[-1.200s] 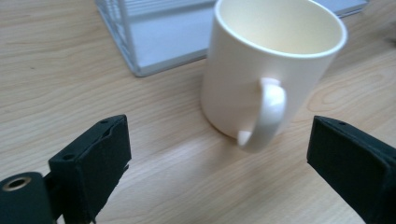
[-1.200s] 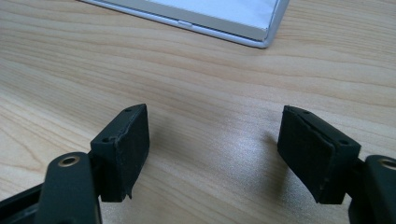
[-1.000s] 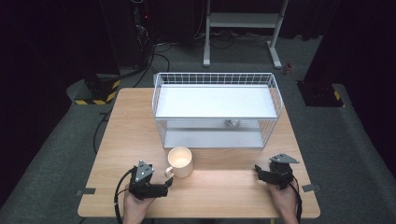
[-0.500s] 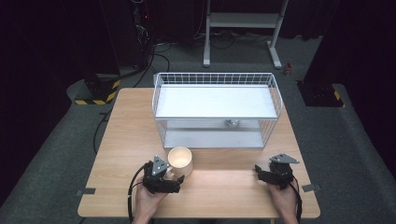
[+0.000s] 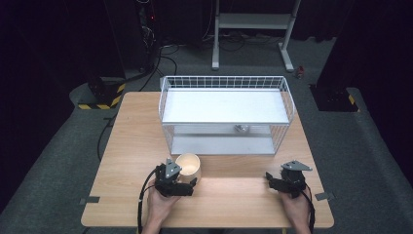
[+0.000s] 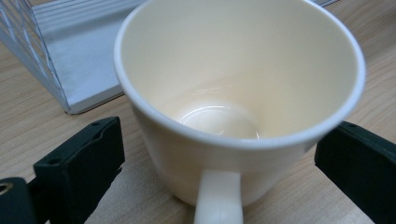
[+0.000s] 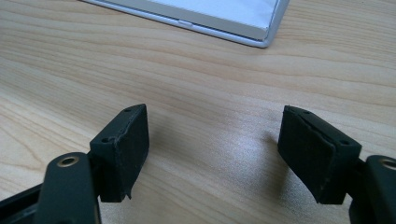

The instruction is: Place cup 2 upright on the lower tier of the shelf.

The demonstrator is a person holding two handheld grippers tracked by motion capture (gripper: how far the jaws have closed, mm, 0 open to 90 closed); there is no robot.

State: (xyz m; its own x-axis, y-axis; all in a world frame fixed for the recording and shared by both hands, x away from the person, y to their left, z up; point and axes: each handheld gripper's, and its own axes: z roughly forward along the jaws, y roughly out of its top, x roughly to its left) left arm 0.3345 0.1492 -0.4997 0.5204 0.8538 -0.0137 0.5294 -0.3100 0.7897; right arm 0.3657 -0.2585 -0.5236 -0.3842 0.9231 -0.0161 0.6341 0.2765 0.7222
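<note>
A light wooden table [image 5: 122,161] is standing on a grey carpet floor [image 5: 58,146] in a dark room. One white wire basket rack with a white shelf [image 5: 226,114] is sitting at the far half of the table. One cream ceramic mug with a handle [image 5: 189,165] is standing upright near the front edge, just before the rack. The left gripper [image 5: 189,179] is reaching around the mug, its jaws spread on both sides and not touching it. The right gripper [image 5: 269,178] is resting low over bare wood, well apart from the mug, jaws spread and holding nothing.
</note>
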